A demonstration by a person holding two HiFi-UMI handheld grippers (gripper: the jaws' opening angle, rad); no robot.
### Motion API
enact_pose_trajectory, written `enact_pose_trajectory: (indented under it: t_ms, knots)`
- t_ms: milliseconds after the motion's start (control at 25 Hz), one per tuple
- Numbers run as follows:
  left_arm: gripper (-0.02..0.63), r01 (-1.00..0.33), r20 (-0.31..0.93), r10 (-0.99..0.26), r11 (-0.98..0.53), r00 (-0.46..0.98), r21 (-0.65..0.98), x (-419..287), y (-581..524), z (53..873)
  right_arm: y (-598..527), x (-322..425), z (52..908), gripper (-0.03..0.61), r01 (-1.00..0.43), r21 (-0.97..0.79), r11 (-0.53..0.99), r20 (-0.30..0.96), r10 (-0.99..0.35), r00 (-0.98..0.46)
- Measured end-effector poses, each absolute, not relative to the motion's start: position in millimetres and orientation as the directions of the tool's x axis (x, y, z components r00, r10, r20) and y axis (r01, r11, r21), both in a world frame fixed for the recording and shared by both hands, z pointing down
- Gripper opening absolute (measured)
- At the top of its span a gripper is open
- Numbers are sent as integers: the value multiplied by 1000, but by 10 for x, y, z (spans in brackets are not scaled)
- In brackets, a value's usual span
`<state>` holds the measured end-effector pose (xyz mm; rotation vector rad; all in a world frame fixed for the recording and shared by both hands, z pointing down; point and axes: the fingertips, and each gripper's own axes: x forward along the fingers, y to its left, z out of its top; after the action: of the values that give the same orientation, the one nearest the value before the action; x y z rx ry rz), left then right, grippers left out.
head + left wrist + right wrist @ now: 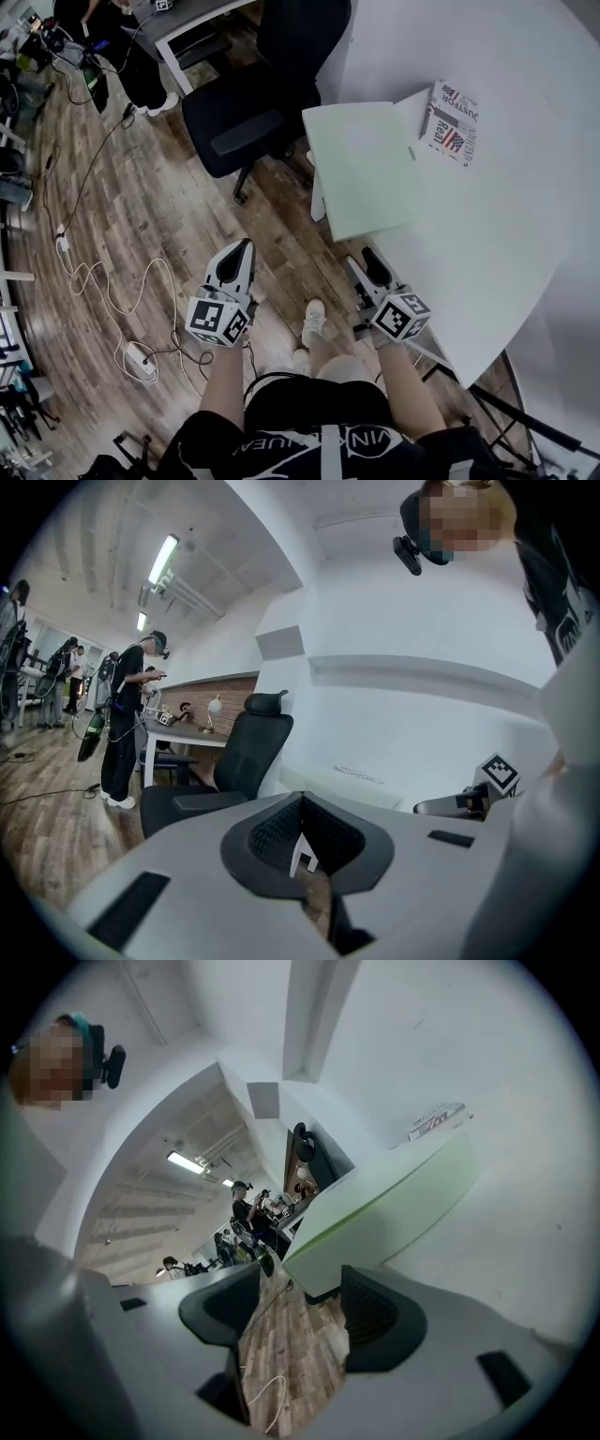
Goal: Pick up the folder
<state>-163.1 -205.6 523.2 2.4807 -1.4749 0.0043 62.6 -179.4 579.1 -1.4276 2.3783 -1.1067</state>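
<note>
**A:** Pale green folder [364, 169] there, on a plain white table [506, 234]!

**B:** And a booklet [453, 124] in red and white print, with a stars-and-stripes patch.

**A:** Black office chair [253, 94], brown wood-plank floor [141, 206], white cable [105, 292] looping across it.

**B:** Now the left gripper [244, 247] and right gripper [364, 261]: light grey bodies, black pads, cubes patterned in black-and-white squares.

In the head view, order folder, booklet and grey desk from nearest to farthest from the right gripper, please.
1. Folder, at the table edge ahead of the right gripper.
2. Booklet, beyond it, rightward.
3. Grey desk, top left.
</note>
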Motion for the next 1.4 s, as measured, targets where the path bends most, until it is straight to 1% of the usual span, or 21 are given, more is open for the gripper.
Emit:
enact_pose_trajectory:
  t_ms: [240,280,400,480,760,960,1240,1400]
  knots:
    - [14,-864,151,-859,-456,490,212,-1554,-2165,5300,-1899,594,5930,296,-536,-826,174,193,-807,-559]
    - [14,-864,153,-858,-457,491,211,-1544,-2184,5307,-1931,582,5925,303,-498,-851,165,174,-807,-565]
    - [14,-866,161,-857,-454,489,210,-1514,-2233,5329,-2089,532,5787,327,-387,-898,209,68,-803,-592]
    - [14,-868,167,-858,-451,486,208,-1500,-2259,5340,-2148,575,5823,336,-347,-918,194,52,-808,-587]
    - [14,-873,173,-862,-441,476,208,-1481,-2301,5368,-2215,578,5980,348,-286,-949,133,59,-815,-577]
    - [14,-880,178,-869,-423,462,217,-1490,-2284,5438,-2249,641,6118,353,-263,-962,73,82,-840,-536]
    - [14,-877,199,-862,-422,467,230,-1481,-2279,5534,-2372,656,6154,353,-202,-979,26,77,-871,-486]
    - [14,-874,212,-854,-428,475,232,-1501,-2357,5572,-2452,630,6152,353,-210,-977,25,81,-874,-479]
